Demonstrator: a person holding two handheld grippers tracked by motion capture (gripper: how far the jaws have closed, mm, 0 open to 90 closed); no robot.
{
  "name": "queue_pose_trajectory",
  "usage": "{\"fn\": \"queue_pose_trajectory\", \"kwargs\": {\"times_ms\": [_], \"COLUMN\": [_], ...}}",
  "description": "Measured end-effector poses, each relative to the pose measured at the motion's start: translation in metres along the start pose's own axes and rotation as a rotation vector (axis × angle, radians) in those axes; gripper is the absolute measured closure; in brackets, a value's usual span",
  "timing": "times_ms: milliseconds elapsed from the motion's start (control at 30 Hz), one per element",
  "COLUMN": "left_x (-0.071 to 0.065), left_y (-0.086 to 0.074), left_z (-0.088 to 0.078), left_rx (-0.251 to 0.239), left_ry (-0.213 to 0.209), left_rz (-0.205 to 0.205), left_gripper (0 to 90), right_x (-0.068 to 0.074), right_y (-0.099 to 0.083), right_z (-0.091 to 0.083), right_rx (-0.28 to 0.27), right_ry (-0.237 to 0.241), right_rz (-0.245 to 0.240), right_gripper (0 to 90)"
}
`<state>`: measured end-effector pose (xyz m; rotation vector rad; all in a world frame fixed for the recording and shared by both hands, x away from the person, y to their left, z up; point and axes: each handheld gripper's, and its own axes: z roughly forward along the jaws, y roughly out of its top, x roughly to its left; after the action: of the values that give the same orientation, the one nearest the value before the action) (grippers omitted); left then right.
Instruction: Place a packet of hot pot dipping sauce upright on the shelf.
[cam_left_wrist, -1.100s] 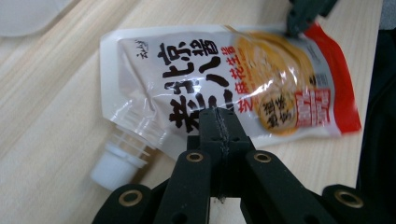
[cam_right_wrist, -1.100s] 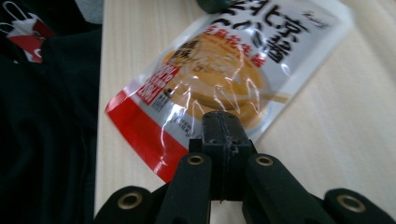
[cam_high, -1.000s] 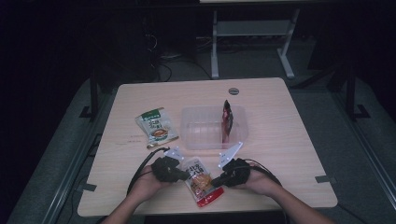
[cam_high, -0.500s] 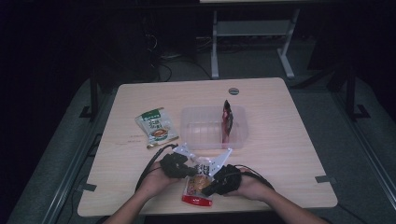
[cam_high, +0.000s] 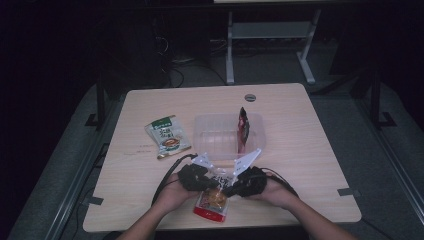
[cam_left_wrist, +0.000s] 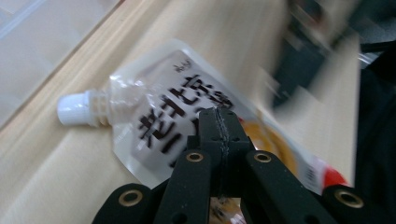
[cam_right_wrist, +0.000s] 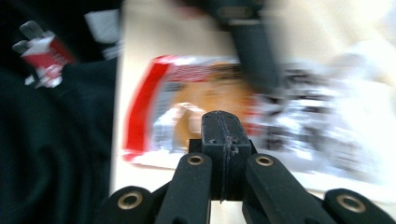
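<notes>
Foil spout pouch (cam_high: 214, 194) flat on worktop (cam_high: 310, 165) near front edge, between both grippers. Long axis runs front-to-back: red bottom toward person, white cap (cam_left_wrist: 74, 108) toward clear tray (cam_high: 220, 134). Left gripper (cam_high: 196, 180) at pouch's left flank, jaws together, nothing between. Right gripper (cam_high: 241, 184) at right flank, jaws likewise together, empty. Both equally near; pouch lies inward from each. Farther: red sachet (cam_high: 243, 128) leaning in tray; green packet (cam_high: 168, 136) left of it.
</notes>
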<state>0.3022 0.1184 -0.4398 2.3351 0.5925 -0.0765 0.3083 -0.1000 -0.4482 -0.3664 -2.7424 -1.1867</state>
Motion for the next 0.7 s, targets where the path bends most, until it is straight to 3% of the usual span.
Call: {"fn": "queue_pose_trajectory", "kwargs": {"times_ms": [167,267,367,500,567,633,700], "left_x": [-0.016,-0.026,-0.034,-0.036,-0.036,-0.033,-0.029], "left_y": [-0.012,-0.024,-0.031,-0.033,-0.033,-0.034,-0.035], "left_z": [-0.011,-0.016,-0.016,-0.010,-0.010,-0.010,-0.010], "left_rx": [0.020,0.006,0.024,0.066,0.092,0.113,0.105], "left_ry": [-0.039,-0.073,-0.082,-0.052,-0.013,0.012,0.011], "left_rz": [0.001,-0.032,-0.029,-0.006,0.022,0.025,-0.005], "left_gripper": [89.8,89.8,89.8,89.8,89.9,89.9,89.9], "right_x": [-0.023,-0.033,-0.039,-0.042,-0.043,-0.042,-0.042], "right_y": [0.000,0.003,0.005,0.013,0.013,0.012,0.011], "right_z": [-0.012,-0.007,0.002,0.015,0.019,0.022,0.022], "right_rx": [-0.025,-0.031,0.003,0.027,0.047,0.070,0.072], "right_ry": [-0.109,-0.123,-0.140,-0.145,-0.150,-0.154,-0.143], "right_rz": [0.071,0.100,0.066,0.045,0.026,0.016,0.025], "right_gripper": [89.8,89.8,89.8,89.8,89.8,89.9,89.9]}}
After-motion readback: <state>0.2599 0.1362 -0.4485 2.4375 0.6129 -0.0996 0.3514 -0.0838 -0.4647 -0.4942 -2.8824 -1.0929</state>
